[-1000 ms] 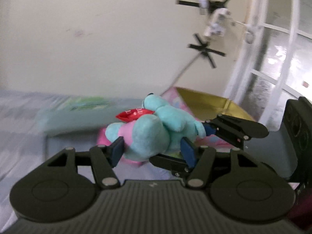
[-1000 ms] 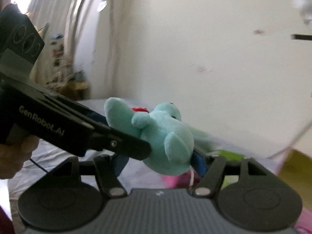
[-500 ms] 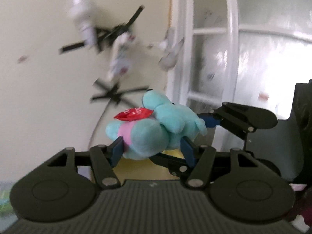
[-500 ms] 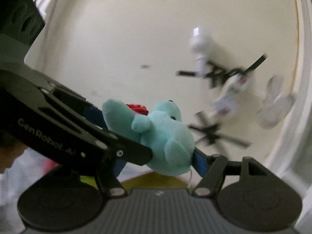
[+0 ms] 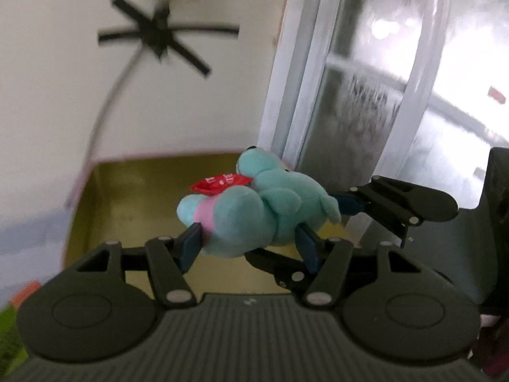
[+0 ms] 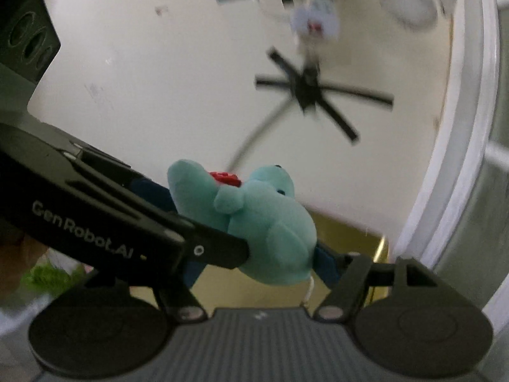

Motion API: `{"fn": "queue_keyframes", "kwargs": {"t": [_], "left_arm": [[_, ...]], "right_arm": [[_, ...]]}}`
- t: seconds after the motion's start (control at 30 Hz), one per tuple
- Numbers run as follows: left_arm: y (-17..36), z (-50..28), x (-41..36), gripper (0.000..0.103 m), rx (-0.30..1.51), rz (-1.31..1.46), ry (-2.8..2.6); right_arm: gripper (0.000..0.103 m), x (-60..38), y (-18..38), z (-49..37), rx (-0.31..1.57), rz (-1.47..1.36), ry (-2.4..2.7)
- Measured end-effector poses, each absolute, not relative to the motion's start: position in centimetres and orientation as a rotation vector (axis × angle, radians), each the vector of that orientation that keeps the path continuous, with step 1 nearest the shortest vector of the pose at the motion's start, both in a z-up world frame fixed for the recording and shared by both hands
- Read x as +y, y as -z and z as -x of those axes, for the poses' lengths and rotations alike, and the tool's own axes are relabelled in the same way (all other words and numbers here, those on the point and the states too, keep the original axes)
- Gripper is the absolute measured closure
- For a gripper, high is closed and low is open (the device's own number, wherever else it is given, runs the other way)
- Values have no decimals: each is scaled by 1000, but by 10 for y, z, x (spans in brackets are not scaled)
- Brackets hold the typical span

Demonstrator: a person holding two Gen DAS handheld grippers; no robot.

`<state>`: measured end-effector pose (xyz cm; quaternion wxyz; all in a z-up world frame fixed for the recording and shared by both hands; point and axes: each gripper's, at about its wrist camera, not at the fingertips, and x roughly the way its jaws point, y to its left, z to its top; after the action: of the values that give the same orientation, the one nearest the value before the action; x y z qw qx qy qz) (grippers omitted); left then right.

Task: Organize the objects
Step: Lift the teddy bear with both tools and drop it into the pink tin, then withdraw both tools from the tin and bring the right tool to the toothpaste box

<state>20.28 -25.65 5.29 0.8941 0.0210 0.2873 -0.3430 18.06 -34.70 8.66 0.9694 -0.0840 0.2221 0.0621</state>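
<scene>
Both grippers are clamping the same teal plush toy [image 5: 254, 216], holding it in the air above an open box with a gold, slightly reflective interior [image 5: 127, 197] and a pink rim.

Left gripper [image 5: 249, 246]: its blue pads are pressing the toy's lower body from both sides and the fabric is bulging between them. The jaws are opening at this moment, but the pads are still touching the plush. Right gripper [image 6: 257, 270]: its blue pads are sitting on either side of the toy's rump and are mostly hidden behind the plush and the other gripper's black finger. Those jaws are opening too, with the toy between them and contact looking intact.

Toy: soft short-pile fleece, rounded lumpy shape, stubby limbs, pink patch on the belly side, small dark eye. A glossy red tag or bow [image 5: 221, 183] is sitting at the neck; it looks like crinkly foil or satin, and the print on it is unreadable.

Orientation: in the left wrist view the long axis is running roughly left to right and tilting a little, with the head up and toward the far side and the rump toward the lower left. In the right wrist view the head is pointing away from the camera, toward the wall.

Background: matte cream wall [image 6: 159, 79] with black tape crosses [image 6: 311, 92], a cable and a white-framed window [image 5: 381, 79]. All of it is motion-blurred.
</scene>
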Motion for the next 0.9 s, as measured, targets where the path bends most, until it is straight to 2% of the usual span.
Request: {"fn": "queue_keyframes", "kwargs": {"t": [0.07,0.1,0.13,0.37,0.53,0.7,0.9], "left_arm": [[-41,-207,-264,32,628,-57,708],[-36,-209,-267,25,637,-63,700],[-35,-212,-267,22,637,-67,685],[-46,-194,-231,22,599,-41,627],[-54,-159,-191,22,553,-62,553],[-47,-120,-157,22,508,-124,462],[-38,-93,-121,22,524,-132,345]], "right_arm": [[23,-353,-75,-185,477,163,-102],[18,-356,-71,-188,490,165,-89],[17,-358,-69,-188,494,166,-77],[17,-363,-75,-145,436,158,-5],[17,-358,-87,-101,338,-27,4],[17,-325,-86,-55,255,-132,-33],[17,-281,-77,-36,248,-225,-69]]}}
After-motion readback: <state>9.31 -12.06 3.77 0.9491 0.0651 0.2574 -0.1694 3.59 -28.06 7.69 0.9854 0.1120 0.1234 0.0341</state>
